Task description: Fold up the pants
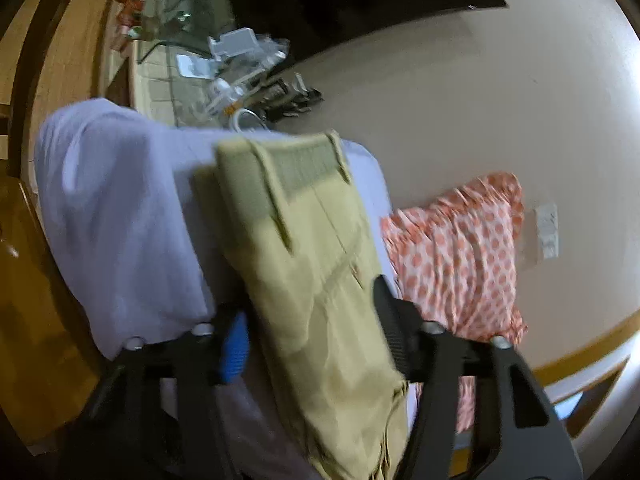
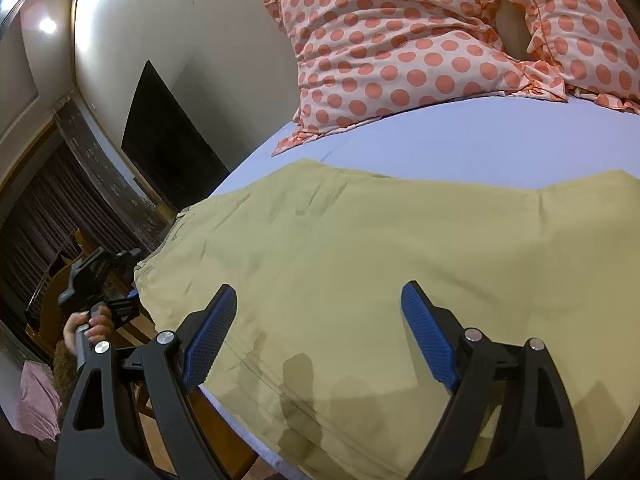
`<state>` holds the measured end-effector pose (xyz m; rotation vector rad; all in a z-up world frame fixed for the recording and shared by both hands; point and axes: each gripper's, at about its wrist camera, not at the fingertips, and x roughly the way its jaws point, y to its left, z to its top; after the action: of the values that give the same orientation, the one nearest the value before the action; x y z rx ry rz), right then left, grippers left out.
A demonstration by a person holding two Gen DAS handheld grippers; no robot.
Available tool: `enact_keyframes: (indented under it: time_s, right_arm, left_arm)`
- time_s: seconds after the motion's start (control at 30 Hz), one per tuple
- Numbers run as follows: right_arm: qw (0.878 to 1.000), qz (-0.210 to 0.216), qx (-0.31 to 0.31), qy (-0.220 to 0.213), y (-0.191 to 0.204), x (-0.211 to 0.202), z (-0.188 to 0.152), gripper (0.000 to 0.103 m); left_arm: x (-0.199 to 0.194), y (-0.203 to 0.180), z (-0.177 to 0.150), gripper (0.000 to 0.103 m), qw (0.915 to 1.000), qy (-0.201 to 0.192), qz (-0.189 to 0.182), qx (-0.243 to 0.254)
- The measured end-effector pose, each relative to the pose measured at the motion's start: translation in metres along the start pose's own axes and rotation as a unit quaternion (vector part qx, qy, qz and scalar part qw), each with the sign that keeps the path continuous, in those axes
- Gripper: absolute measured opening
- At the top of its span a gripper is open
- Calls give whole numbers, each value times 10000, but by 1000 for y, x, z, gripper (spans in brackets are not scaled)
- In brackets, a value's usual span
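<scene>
Your right tongs (image 2: 318, 336) stand wide apart above the khaki pants (image 2: 360, 264), gripping nothing; their blue pads (image 2: 210, 338) hang over the cloth with their shadows falling on it near the bed's near edge. The pants lie flat on the lavender bed sheet (image 2: 460, 148), spread broadly across the right wrist view from left to right. A strip of bare sheet separates their far edge from the polka-dot pillow (image 2: 400, 52), which sits well apart toward the wall. On the left, the pants' corner reaches right to the bed's edge, with wooden furniture (image 2: 160, 432) below it.

Your left tongs (image 1: 312, 328) straddle the pants (image 1: 320, 280), one pad on each side of the folded cloth; whether they are clamped on it you cannot tell from the blurred left wrist view. There the long axis of the pants runs away from the tongs, with the waistband (image 1: 296, 168) and its belt loops at the far end. Sheet shows open on both sides of the pants, the pillow (image 1: 460, 252) to the right. Beyond the waistband, cluttered items (image 1: 244, 68) sit on a ledge by the wall.

In the right wrist view your left hand (image 2: 90, 330) holds its tool's handle off the bed's left edge.
</scene>
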<state>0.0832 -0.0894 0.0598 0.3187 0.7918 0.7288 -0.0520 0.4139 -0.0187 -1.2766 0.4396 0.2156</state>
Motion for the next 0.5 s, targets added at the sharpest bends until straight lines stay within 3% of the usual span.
enact_keyframes:
  time_s: [0.03,0.1,0.2,0.3,0.37,0.43,0.47,0.5]
  right_arm:
    - [10000,5,9,-17,-1,-2,0,86]
    - [10000,24,38,-53,-4,-4,1,86]
    - [9999,24,94,-108,-10,-11,2,86]
    - [9994,-9,181,-311,-21,-27,5,86]
    - [9982,-77,256,-534,-30,-43,7,86]
    - [9954,-223,392,-842,-45,-67,10,86]
    - [9936,-316,469,-983,-53,-77,11,86]
    - [9904,-453,578,-1173,-63,-92,11,86]
  left_arm:
    - [3,2,5,40,10000,-35,43,-24]
    - [10,2,10,13,9994,-71,314,133]
    - [12,-21,4,8,9935,-247,797,773]
    - [7,-83,-16,6,9718,-533,1059,2039]
    - [6,-130,-39,6,9533,-562,942,2813]
    - [11,-187,-81,6,9230,-467,682,3758]
    - [16,-219,-115,6,9013,-328,422,4298]
    - [20,-237,-140,6,8856,-206,226,4635]
